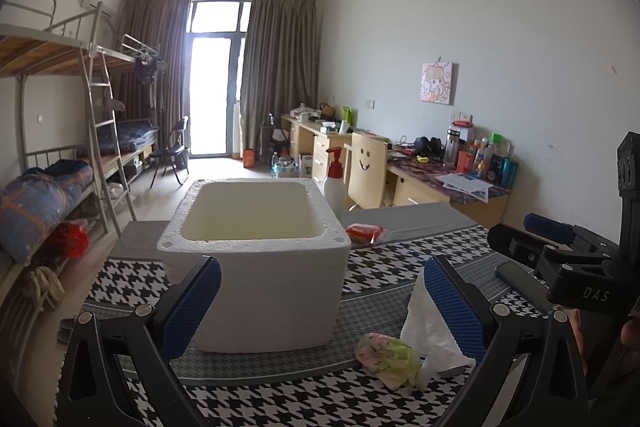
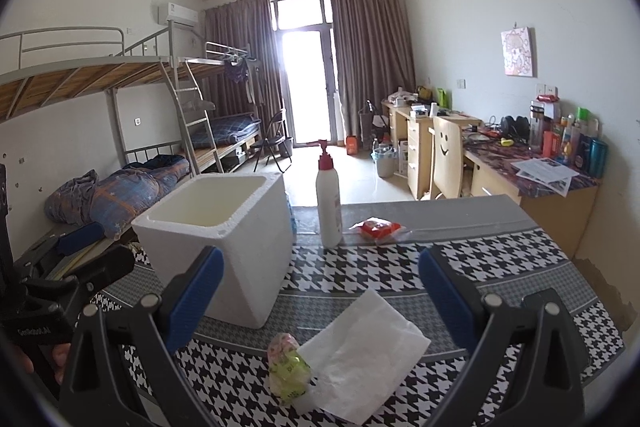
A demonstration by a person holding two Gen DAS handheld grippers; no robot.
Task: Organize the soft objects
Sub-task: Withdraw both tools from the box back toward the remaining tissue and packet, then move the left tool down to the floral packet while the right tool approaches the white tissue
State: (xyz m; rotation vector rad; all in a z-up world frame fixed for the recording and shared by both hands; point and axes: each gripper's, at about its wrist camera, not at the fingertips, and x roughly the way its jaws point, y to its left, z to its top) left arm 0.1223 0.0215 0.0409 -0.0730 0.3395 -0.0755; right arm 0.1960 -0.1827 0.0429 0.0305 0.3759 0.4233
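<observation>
Tissue just beside foam box

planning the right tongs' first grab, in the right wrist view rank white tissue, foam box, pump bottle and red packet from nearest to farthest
1. White tissue, flat on the cloth between the right tongs.
2. Foam box, ahead left.
3. Pump bottle and red packet, near the table's far edge; too close to call.
</observation>
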